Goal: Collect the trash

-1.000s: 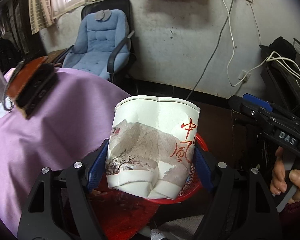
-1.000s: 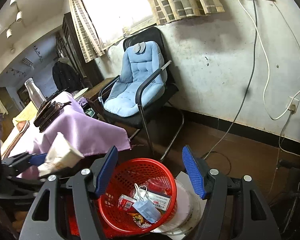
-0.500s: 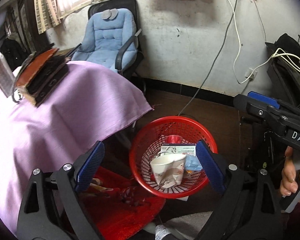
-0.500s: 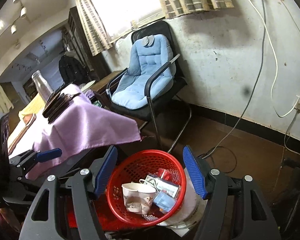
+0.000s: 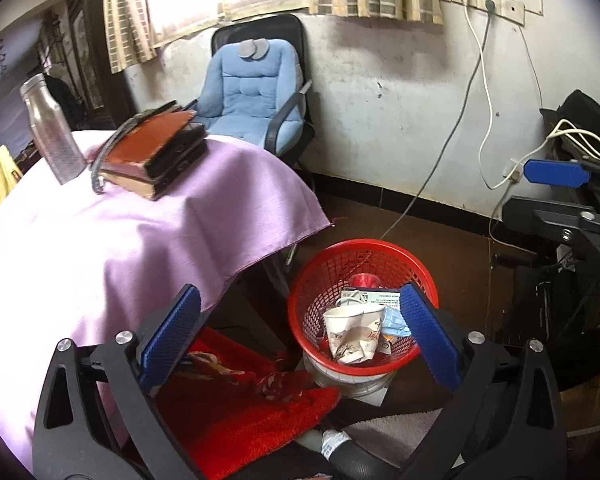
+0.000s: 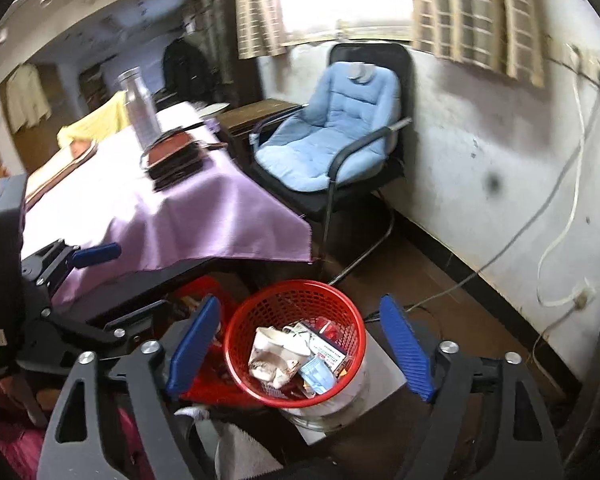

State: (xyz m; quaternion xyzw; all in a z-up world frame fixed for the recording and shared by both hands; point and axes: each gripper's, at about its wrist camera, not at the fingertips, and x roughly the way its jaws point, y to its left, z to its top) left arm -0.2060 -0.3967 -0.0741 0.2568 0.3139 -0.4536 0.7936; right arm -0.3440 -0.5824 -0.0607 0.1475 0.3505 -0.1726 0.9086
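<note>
Two grippers, and neither has anything between its fingers: the left gripper (image 5: 296,334) and the right gripper (image 6: 300,346) are both spreading their jaws wider at this moment, with only air in the gap. The crumpled paper cup (image 5: 353,332) lies in the red basket (image 5: 320,266) on the floor, among a blue face mask (image 5: 396,326) and a printed packet (image 5: 370,295). From both cameras I look down into the basket just ahead of and below the fingertips, so the drop looks done to me. Whatever trash remains would have to be up on the counter (image 5: 112,240), which lies to the left of the basket under its purple cloth. The left gripper is the nearer one to it; in the right wrist view it sits beside the cloth's edge. I see no loose trash on the counter, only a stack of books (image 5: 156,152) and a steel bottle (image 5: 52,132).
</note>
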